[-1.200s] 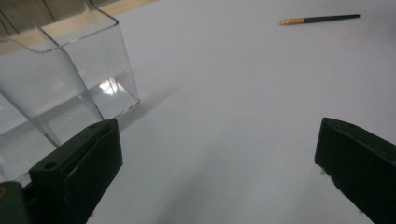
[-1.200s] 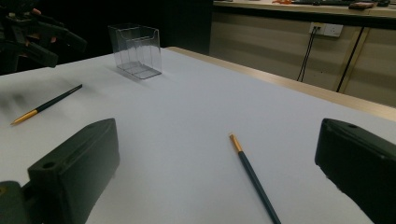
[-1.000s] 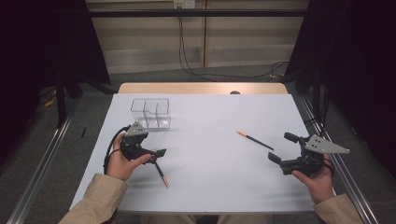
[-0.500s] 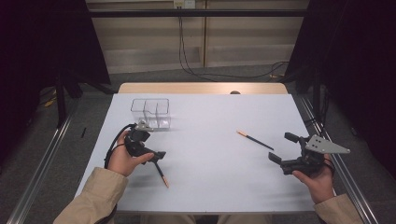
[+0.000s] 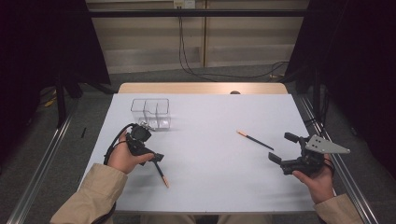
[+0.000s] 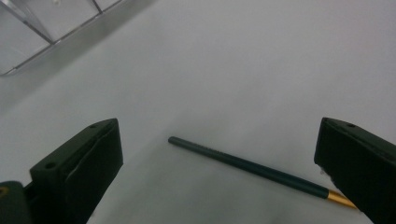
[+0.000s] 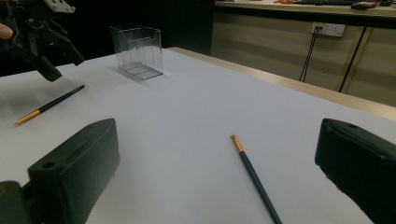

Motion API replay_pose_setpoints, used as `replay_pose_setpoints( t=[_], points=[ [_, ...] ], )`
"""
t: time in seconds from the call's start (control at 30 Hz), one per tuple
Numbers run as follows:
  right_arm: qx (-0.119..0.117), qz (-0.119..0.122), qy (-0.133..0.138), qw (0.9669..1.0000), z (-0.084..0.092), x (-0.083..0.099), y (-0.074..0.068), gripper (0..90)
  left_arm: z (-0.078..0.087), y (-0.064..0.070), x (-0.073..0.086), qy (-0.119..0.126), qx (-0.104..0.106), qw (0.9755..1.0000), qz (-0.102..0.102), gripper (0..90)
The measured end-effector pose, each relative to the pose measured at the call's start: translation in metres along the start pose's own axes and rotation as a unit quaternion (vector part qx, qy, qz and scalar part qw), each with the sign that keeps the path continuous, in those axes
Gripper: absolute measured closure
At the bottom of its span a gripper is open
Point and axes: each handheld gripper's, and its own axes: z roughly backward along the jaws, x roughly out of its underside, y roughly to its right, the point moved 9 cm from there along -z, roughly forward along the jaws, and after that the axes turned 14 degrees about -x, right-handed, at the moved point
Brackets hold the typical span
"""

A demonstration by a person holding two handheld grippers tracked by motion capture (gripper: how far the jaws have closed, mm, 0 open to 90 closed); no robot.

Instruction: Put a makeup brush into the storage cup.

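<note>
Two dark green pencils with orange ends lie on the white table (image 5: 210, 163). One pencil (image 5: 161, 173) (image 6: 252, 168) lies at the front left, just under my left gripper (image 5: 152, 156) (image 6: 219, 128). That gripper is open and tilted down, its jaws standing wide on either side of the pencil without touching it. The other pencil (image 5: 254, 139) (image 7: 254, 179) lies at the right. My right gripper (image 5: 281, 148) (image 7: 217, 123) is open a short way to its right, pointing at it. The right gripper view also shows the left gripper (image 7: 42, 37) above the first pencil (image 7: 49, 105).
A clear plastic box (image 5: 150, 113) (image 7: 137, 51) with two compartments stands at the back left, just beyond the left hand; its corner (image 6: 42, 28) shows in the left gripper view. Metal rails (image 5: 42, 168) run along both table sides. Cables lie on the floor behind.
The left hand has rolled its gripper over and tipped it down towards the pencil below it. The right gripper and both pencils have stayed put.
</note>
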Motion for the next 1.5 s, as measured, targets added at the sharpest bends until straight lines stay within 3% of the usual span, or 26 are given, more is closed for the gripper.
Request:
replay_pose_setpoints(
  t=[0.17, 0.67, 1.1, 1.5],
  points=[
    [0.000, 0.003, 0.001, 1.0000, 0.000, -0.001, 0.000, 0.0, 0.000, 0.000, 0.003, -0.031, -0.008, 0.9994, 0.011, 0.9],
    [0.000, 0.002, 0.001, 1.0000, 0.001, -0.001, 0.000, 0.0, -0.007, -0.001, 0.010, -0.073, -0.021, 0.9967, 0.031, 1.0],
    [0.001, 0.001, 0.001, 1.0000, 0.001, -0.001, 0.000, 0.0, -0.011, 0.010, 0.013, -0.086, -0.005, 0.9949, 0.053, 8.4],
    [0.001, 0.002, 0.000, 1.0000, 0.001, 0.000, 0.000, 0.0, -0.014, 0.015, 0.016, -0.095, -0.001, 0.9940, 0.054, 16.8]
  ],
)
